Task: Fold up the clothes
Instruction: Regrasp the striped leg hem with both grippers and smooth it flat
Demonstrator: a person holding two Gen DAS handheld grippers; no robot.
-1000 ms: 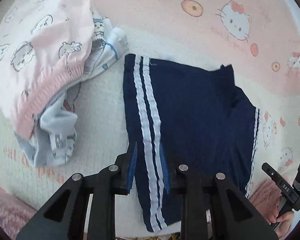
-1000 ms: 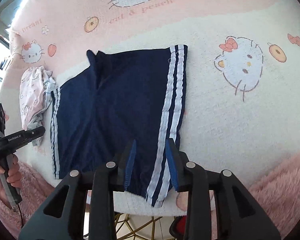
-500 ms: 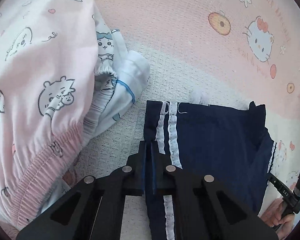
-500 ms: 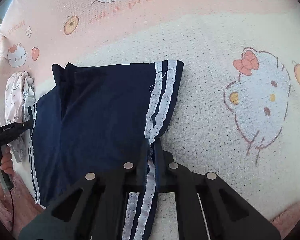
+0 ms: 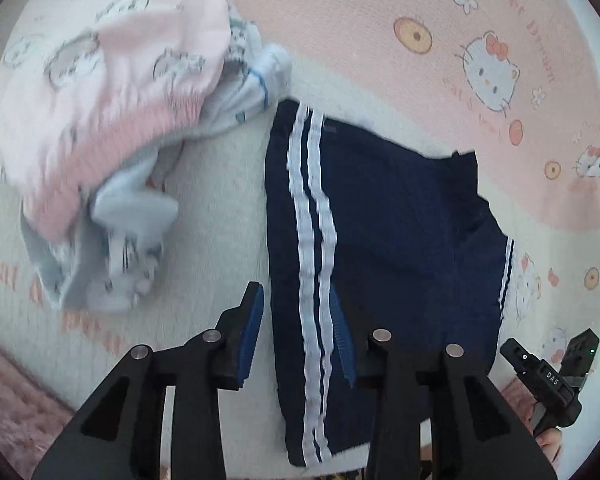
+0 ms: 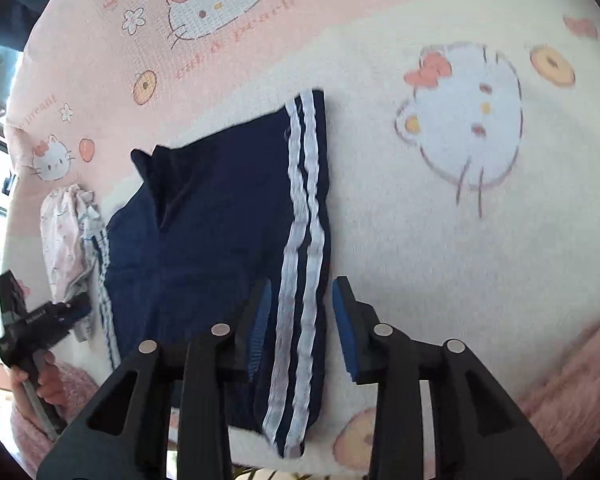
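Note:
Navy shorts (image 5: 388,240) with white side stripes lie flat on the cat-print blanket (image 5: 380,40). My left gripper (image 5: 296,300) hovers over their left striped edge near the hem. Its jaws are opening, with the stripes between the blue pads but not pressed. In the right wrist view the same shorts (image 6: 220,240) show their right striped edge. My right gripper (image 6: 302,292) straddles that edge, its jaws opening too, and the cloth lies loose between them. Each view catches the other gripper at its lower corner, held by a hand.
A heap of pink and pale-blue printed clothes (image 5: 100,100) lies left of the shorts, seen small in the right wrist view as the same heap (image 6: 66,240). A fluffy pink sleeve (image 6: 572,380) shows at the near edge. Bare blanket (image 6: 460,240) spreads right of the shorts.
Half a second ago both grippers were shut on the striped edges, farther up the shorts. Both have since opened and drawn back toward the hem, and the stripes have dropped free.

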